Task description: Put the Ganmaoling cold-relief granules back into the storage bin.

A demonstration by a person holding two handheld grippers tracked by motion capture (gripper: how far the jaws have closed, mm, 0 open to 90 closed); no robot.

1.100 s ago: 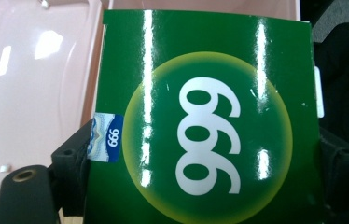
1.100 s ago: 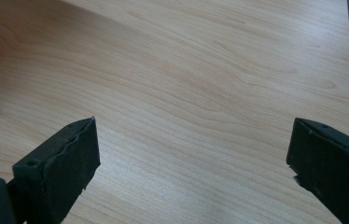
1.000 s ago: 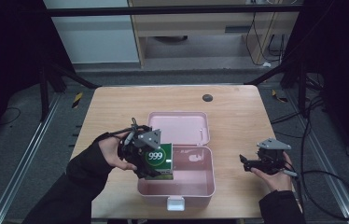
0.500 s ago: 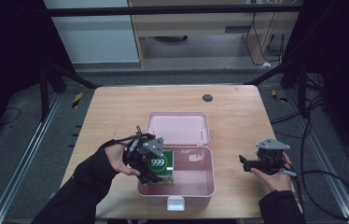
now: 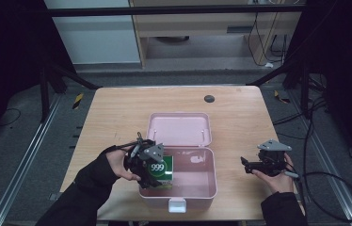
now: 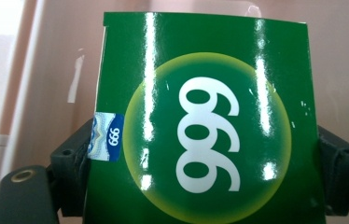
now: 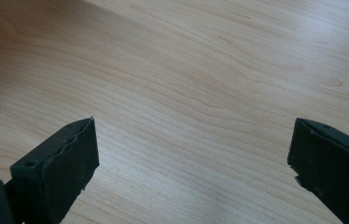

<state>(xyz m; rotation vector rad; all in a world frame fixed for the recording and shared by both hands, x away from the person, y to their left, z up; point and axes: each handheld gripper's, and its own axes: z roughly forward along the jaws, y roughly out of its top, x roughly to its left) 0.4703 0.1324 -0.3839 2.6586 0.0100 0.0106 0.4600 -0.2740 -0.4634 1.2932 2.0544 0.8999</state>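
High view: left tool (image 5: pixel 157 170) clamps green box (image 5: pixel 160 170) at pink case's (image 5: pixel 197 190) nine o'clock, box's base hidden; right tool (image 5: pixel 252 165) gapes empty over table (image 5: pixel 117 117).

Glossy green carton (image 5: pixel 161 169) printed with white 999, upright, at left end inside open pink case (image 5: pixel 197 188)

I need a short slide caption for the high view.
Left gripper lowers a green box into the open pink case.
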